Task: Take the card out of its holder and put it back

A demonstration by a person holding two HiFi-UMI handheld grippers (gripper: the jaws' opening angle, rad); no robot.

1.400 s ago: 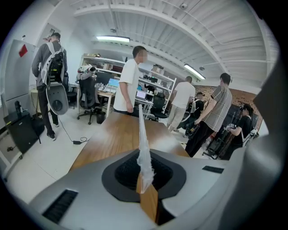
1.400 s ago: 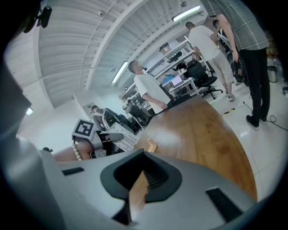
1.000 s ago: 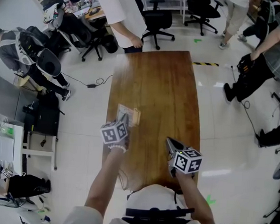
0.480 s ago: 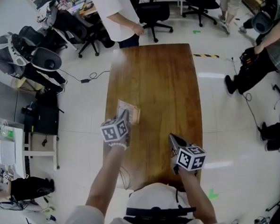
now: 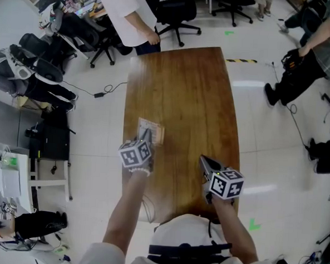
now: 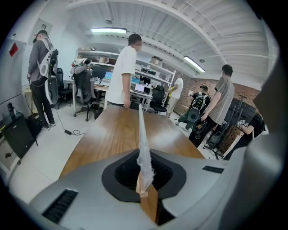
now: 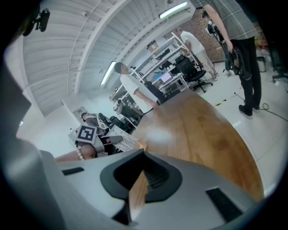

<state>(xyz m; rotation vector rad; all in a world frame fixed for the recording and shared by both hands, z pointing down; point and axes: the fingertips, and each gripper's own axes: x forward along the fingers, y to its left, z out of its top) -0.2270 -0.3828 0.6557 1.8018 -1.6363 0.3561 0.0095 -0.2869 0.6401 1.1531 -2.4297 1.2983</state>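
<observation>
Card holder (image 5: 147, 127) pinched in the left claw (image 5: 147, 137), over the left side of the tabletop (image 5: 184, 91).

Seen from the left gripper view, the card holder (image 6: 143, 155) is a thin clear sleeve on edge, running straight up the middle of the frame, and the left claw (image 6: 144, 188) is closed tight on its near end. In the head view a tan strip (image 5: 160, 135) shows along the holder's right side; whether that is the card I cannot tell. The right claw (image 5: 203, 161) sits at the lower right of the tabletop, well apart from the holder, its jaws drawn together with nothing between them (image 7: 137, 188). At the tabletop's far end, top of the frame, stands a person in a white shirt (image 5: 125, 14) beside a black office chair (image 5: 175, 15).
</observation>
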